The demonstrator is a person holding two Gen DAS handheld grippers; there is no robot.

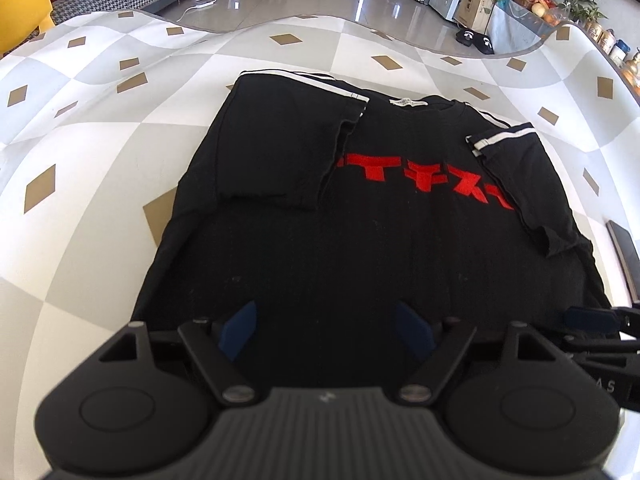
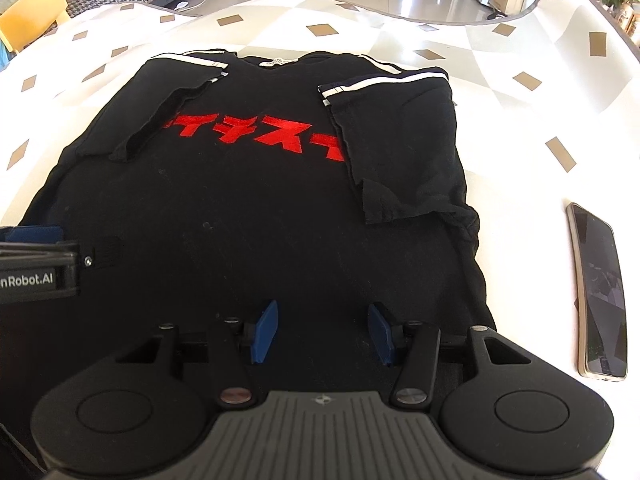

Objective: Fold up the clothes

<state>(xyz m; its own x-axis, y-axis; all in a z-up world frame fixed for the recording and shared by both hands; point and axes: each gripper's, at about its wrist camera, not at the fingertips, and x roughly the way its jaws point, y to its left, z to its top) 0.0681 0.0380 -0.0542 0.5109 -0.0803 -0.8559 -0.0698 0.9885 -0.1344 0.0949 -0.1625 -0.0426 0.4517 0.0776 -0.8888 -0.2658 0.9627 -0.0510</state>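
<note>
A black cotton T-shirt with red block lettering across the chest (image 1: 360, 248) lies face up on a white tablecloth patterned with grey squares and tan diamonds (image 1: 100, 128), both its white-striped short sleeves folded inward over the chest. The left gripper (image 1: 326, 330) hangs over the shirt's near hem with its blue pads spread wide and nothing between them, and the right gripper (image 2: 322, 330) hangs beside it over the same hem, its jaws moderately apart and also empty. A dark smartphone in a gold-edged case (image 2: 600, 292) lies on the cloth just right of the shirt
</note>
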